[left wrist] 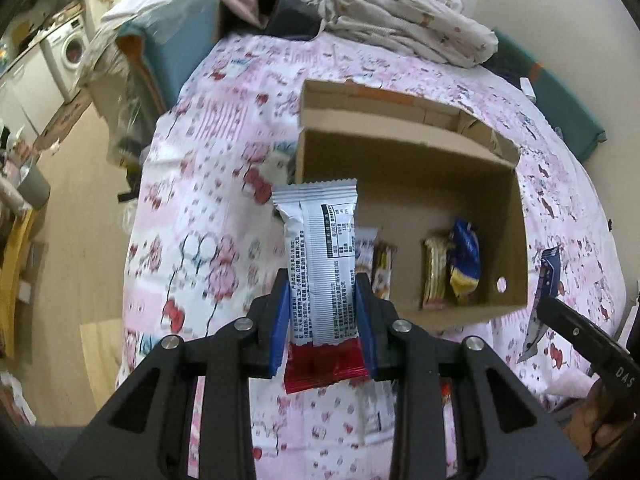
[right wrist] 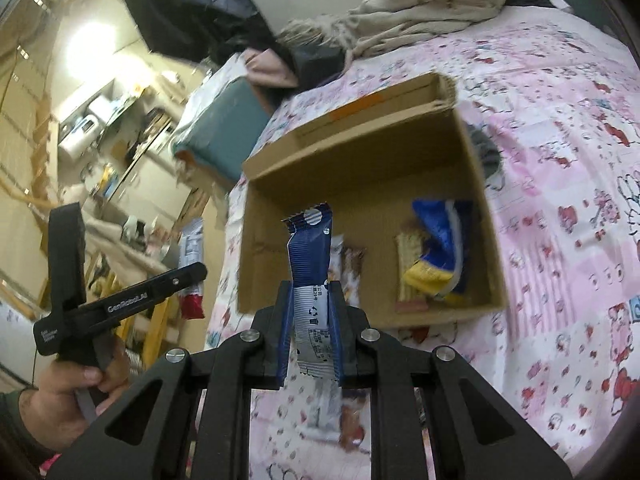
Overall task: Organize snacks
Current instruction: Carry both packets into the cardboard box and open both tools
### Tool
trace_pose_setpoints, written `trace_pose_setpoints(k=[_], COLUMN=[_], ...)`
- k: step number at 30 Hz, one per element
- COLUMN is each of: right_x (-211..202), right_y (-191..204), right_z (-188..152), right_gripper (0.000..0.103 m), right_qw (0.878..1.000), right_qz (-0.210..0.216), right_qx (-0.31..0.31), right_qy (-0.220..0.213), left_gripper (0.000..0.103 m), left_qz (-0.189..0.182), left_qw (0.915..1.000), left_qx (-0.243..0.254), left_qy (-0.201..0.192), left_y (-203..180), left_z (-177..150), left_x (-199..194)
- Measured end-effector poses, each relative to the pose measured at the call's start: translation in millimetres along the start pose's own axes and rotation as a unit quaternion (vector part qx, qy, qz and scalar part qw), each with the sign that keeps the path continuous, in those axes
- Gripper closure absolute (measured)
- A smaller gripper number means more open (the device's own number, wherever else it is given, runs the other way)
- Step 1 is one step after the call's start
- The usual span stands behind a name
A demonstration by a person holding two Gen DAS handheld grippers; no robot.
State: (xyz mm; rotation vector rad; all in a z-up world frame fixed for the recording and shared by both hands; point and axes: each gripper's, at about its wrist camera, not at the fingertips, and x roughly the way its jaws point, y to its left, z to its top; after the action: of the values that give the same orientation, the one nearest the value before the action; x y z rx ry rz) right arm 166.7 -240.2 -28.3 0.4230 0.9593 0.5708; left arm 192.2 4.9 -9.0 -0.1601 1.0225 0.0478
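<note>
My left gripper point(left wrist: 322, 296) is shut on a silver and red snack bar point(left wrist: 320, 248), held upright above the bed, just left of the open cardboard box point(left wrist: 516, 184). My right gripper point(right wrist: 312, 312) is shut on a blue and silver snack bar point(right wrist: 310, 264), held in front of the same box point(right wrist: 476, 184). Inside the box lie a blue and yellow snack bag point(left wrist: 464, 260) point(right wrist: 438, 244) and several small bars point(left wrist: 434, 272) point(right wrist: 408, 268). The left gripper with its bar also shows in the right wrist view point(right wrist: 188, 276). The right gripper's bar shows at the edge of the left wrist view point(left wrist: 542, 296).
The box sits on a bed with a pink patterned sheet point(left wrist: 208, 208). A crumpled blanket point(left wrist: 404, 20) and clothes lie at the far end. More snack packets lie on the sheet under my right gripper point(right wrist: 336, 412). A teal box point(left wrist: 176, 52) and floor are off the bed's left side.
</note>
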Motion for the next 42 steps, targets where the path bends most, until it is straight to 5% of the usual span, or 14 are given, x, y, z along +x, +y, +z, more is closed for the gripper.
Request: trace_pose_setpoints(k=[13,20,42], right_x=[25.7,54.1,83.6], right_y=[-24.2,-38.8,-41.1], right_z=[24.8,34.9,33.7], right_gripper=[0.085,0.085,0.084], right_qw=[0.998,0.997,0.994], right_qz=[-0.053,-0.073,-0.08], right_qx=[0.012,0.022,0.02], right_qy=[0.009,0.026,0.068], left_gripper=[0.076,0.076,0.076], left_qz=[0.002,0.005,0.007], left_qw=[0.9989,0.9997,0.999], left_qx=[0.045,0.022,0.043], left_qy=[-0.01,-0.008,0.012], left_y=[-33.4,-23.1,-31.5], left_z=[17.1,23.6,14.1], left_x=[48.2,73.3,97.7])
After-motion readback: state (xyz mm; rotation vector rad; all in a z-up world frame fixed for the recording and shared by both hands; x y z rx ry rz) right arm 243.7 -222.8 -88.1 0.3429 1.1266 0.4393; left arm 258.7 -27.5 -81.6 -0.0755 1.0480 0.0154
